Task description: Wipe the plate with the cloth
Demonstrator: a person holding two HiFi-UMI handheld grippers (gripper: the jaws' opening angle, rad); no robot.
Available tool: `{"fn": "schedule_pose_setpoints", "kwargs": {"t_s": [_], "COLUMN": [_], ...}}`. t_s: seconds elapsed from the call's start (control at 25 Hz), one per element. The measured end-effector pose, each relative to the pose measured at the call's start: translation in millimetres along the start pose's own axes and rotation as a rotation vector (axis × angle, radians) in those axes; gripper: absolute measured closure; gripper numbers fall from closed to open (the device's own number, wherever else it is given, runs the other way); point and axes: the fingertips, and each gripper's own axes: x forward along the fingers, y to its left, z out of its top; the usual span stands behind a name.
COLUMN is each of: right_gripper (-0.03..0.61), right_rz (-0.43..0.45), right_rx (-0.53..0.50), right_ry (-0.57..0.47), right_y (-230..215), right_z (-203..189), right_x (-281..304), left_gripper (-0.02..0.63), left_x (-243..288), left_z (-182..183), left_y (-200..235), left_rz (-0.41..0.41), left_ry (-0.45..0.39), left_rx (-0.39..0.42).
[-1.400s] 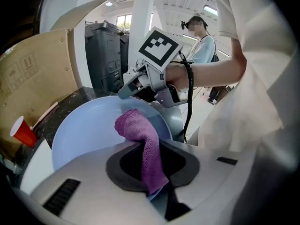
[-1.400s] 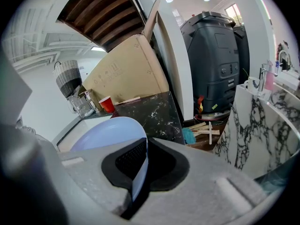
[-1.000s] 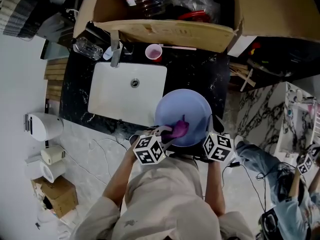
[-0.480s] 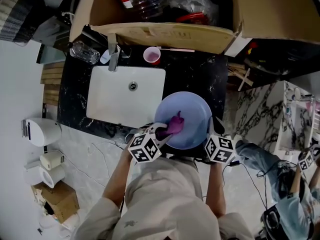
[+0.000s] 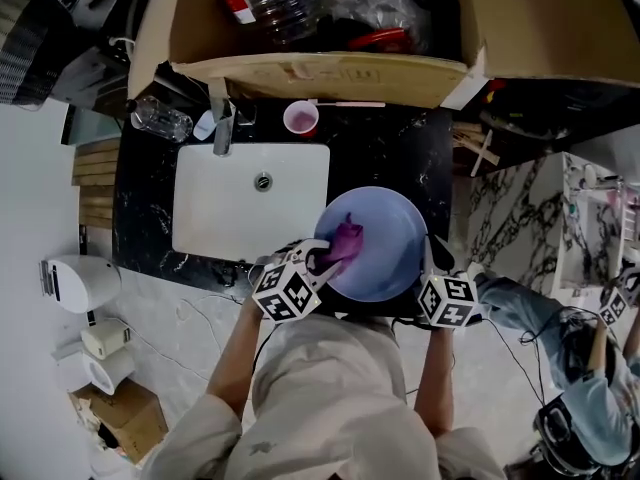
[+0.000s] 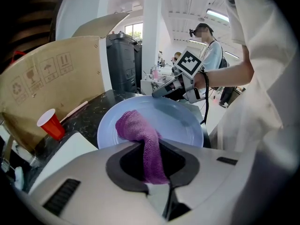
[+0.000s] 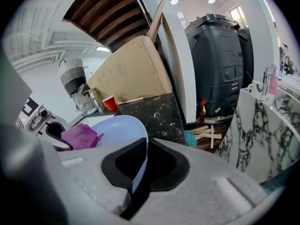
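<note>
- Left gripper [image 6: 152, 162] clenched on the purple cloth [image 6: 137, 128]; the cloth's free end lies bunched on the left part of the plate [image 6: 180, 123].
- Right gripper [image 7: 139, 170] grips the plate's right rim, with the edge between its jaws.
- Plate is over the black counter [image 5: 385, 148], just right of the white sink [image 5: 225, 203].
- Red cup [image 5: 300, 118] and faucet [image 5: 222, 118] stand behind the sink, apart from the plate.
- Cardboard box [image 5: 330, 68] runs along the counter's far edge.

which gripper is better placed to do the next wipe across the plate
Left. The left gripper clamps the purple cloth, which rests on the plate; the right gripper is shut on the plate's rim, steadying it.
</note>
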Motion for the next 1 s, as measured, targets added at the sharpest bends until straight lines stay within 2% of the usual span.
{"fn": "schedule_pose_setpoints", "kwargs": {"t_s": [0.2,0.32,0.64,0.84,1.0], "right_gripper": [0.538,0.526,0.458,0.457,0.472], "right_rz": [0.026,0.026,0.044,0.029,0.024], "right_rx": [-0.118,-0.15,-0.174,-0.186,-0.149], "right_ry": [0.019,0.034,0.122,0.167,0.16], "right_y": [9,12,25,23,21], "right_z": [-1,-4,-28,-40,-41], "right_x": [-4,-10,-26,-23,-21], "left_gripper": [0.555,0.555,0.555,0.555,0.555], "left_x": [-1,-1,2,5,8], "left_z": [0,1,3,4,7], "left_y": [14,23,42,56,67], "left_rz": [0.026,0.041,0.067,0.094,0.113], "left_ry": [-0.008,-0.012,-0.014,-0.009,-0.003], "left_rx": [0.013,0.017,0.019,0.016,0.015]}}
